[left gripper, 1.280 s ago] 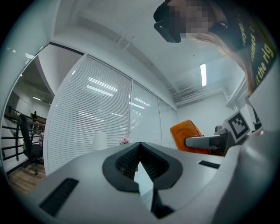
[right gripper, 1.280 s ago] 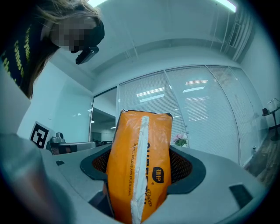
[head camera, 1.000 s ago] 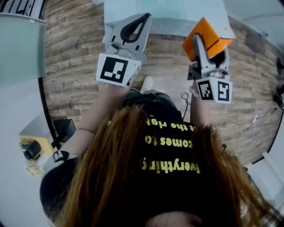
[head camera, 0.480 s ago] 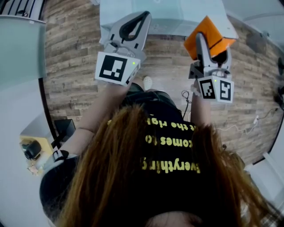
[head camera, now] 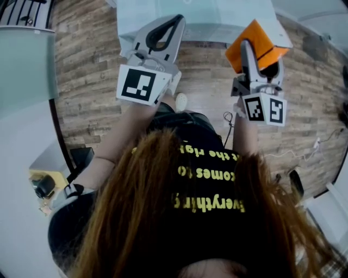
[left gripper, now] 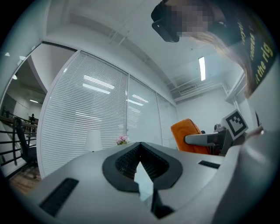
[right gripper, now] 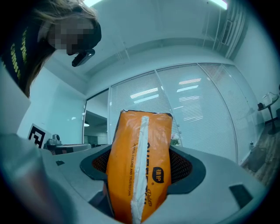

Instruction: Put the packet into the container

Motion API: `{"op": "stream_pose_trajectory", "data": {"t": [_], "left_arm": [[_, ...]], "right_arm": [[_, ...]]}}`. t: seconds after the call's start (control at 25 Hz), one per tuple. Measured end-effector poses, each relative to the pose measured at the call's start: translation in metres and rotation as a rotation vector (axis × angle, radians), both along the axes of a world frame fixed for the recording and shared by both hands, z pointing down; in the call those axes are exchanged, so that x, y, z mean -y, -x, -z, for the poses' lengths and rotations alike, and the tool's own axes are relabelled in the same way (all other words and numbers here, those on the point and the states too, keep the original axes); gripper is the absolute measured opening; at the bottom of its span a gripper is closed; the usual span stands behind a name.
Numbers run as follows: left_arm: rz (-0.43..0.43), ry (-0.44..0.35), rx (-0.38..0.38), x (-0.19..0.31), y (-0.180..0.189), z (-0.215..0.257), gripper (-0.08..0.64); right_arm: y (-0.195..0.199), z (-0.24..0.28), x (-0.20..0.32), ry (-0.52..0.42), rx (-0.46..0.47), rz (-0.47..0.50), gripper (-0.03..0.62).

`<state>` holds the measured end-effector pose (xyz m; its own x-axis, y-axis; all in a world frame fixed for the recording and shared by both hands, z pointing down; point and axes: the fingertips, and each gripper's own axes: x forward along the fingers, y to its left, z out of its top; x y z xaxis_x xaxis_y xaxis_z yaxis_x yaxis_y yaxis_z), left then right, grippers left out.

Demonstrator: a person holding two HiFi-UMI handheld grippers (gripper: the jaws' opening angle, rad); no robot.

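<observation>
An orange packet with a white seam stands upright between the jaws of my right gripper, which is shut on it. In the right gripper view the packet fills the middle, pinched by both black pads. My left gripper is raised at the left, shut, with nothing in it; in its own view the gripper has its jaws meeting at their tips. From there the packet shows to the right, beside the right gripper's marker cube. No container is in view.
A pale glass table lies at the top, over a wood-plank floor. Long hair and a black shirt with yellow print fill the lower head view. A white cable runs on the floor. Blinds, a lamp and flowers stand behind.
Both grippers hold almost the same raised pose. The right one with the packet has drifted slightly to the right. Neither has opened or shut.
</observation>
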<state>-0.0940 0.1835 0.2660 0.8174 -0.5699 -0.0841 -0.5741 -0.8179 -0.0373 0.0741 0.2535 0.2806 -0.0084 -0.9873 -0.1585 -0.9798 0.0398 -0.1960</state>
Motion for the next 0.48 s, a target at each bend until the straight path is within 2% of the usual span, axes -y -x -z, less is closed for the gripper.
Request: {"op": "stream_pose_trajectory", "data": {"t": [0.24,0.48], "left_arm": [[-0.056,-0.005,-0.017,0.003,-0.011,-0.002,0.000],[-0.065,-0.017,-0.032,0.029,-0.018,0.002,0.000]], "right_arm": [[-0.007,-0.003,-0.004,0.007,-0.007,-0.050,0.362],[-0.026,-0.001,0.011,0.012,-0.031,-0.094,0.362]]}}
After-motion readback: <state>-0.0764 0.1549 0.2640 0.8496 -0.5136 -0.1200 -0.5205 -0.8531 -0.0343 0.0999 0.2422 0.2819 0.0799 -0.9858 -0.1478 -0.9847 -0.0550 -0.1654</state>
